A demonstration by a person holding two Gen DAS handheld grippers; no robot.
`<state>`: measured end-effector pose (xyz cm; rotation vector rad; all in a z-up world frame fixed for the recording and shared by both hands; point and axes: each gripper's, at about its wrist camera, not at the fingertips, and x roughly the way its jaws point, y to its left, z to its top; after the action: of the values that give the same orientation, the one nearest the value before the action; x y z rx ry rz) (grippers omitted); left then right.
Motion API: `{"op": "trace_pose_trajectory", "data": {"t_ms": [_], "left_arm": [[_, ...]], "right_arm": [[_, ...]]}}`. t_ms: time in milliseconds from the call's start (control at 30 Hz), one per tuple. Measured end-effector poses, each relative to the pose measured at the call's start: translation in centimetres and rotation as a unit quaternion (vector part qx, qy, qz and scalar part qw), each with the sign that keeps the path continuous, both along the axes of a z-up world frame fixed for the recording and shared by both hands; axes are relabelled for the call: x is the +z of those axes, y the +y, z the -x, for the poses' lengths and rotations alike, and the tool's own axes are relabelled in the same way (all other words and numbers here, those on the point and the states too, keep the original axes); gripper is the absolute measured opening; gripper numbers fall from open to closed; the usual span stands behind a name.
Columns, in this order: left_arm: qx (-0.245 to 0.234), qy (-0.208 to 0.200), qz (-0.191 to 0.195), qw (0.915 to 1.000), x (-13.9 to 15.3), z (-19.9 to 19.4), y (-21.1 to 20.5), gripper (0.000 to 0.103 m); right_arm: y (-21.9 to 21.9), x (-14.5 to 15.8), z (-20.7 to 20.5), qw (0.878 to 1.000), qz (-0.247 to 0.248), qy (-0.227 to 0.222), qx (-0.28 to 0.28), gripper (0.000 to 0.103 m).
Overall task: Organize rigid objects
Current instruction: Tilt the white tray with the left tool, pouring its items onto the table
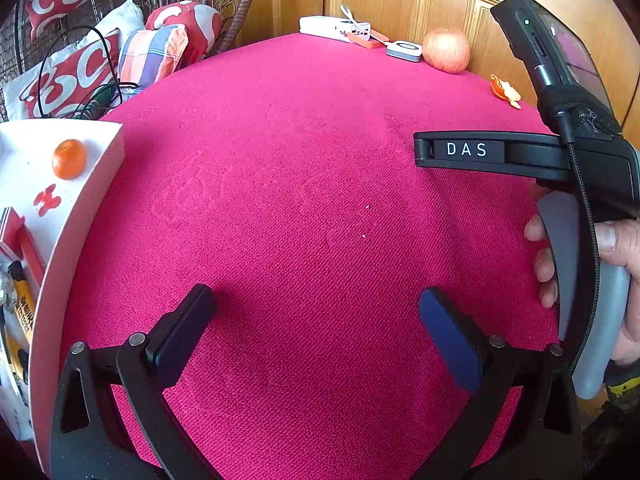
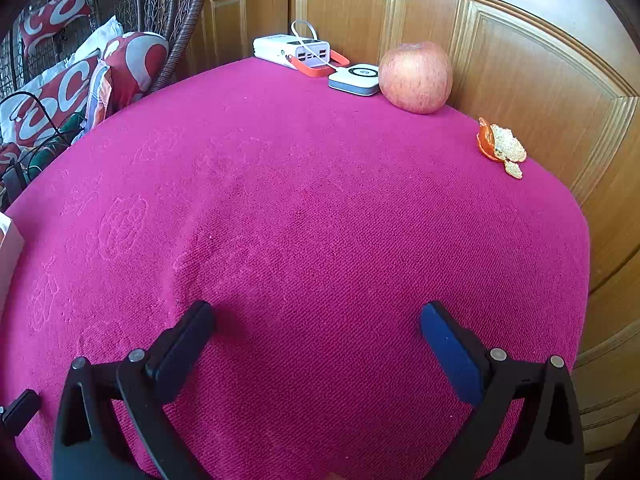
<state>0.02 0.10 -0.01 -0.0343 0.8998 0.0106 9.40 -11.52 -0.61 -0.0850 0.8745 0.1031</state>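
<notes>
Two hand-held grippers hover over a magenta tablecloth (image 2: 320, 220), both tilted downward with jaws spread wide and nothing between them. The left gripper (image 1: 318, 312) and the right gripper (image 2: 318, 318) each face bare cloth.

At the table's far edge, against wooden cabinet doors (image 2: 520, 60), a white power bank (image 2: 288, 50) lies with its long axis running left to right, ports facing the cameras; an orange strap and white cable lead to a small flat white charger (image 2: 354, 79) just beside it. A round apple (image 2: 416, 78) stands touching or nearly touching the charger, stem dimple upward. A piece of orange peel (image 2: 500, 146) lies near the right edge. All sit well apart from both grippers.

In the left wrist view a tangerine (image 1: 69, 159) rests on a white box (image 1: 96, 184) at the left, partly cut off. The right hand (image 1: 616, 280) appears at the frame's edge.
</notes>
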Motion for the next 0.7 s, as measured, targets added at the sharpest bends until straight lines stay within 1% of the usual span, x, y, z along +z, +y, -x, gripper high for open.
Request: {"op": "trace_pose_trajectory", "data": {"t_ms": [700], "left_arm": [[0.0,0.0,0.0,1.0,-0.05,0.22,-0.03,0.103]], "right_arm": [[0.22,-0.06,-0.22,1.0,0.0,0.001,0.0,0.103]]}}
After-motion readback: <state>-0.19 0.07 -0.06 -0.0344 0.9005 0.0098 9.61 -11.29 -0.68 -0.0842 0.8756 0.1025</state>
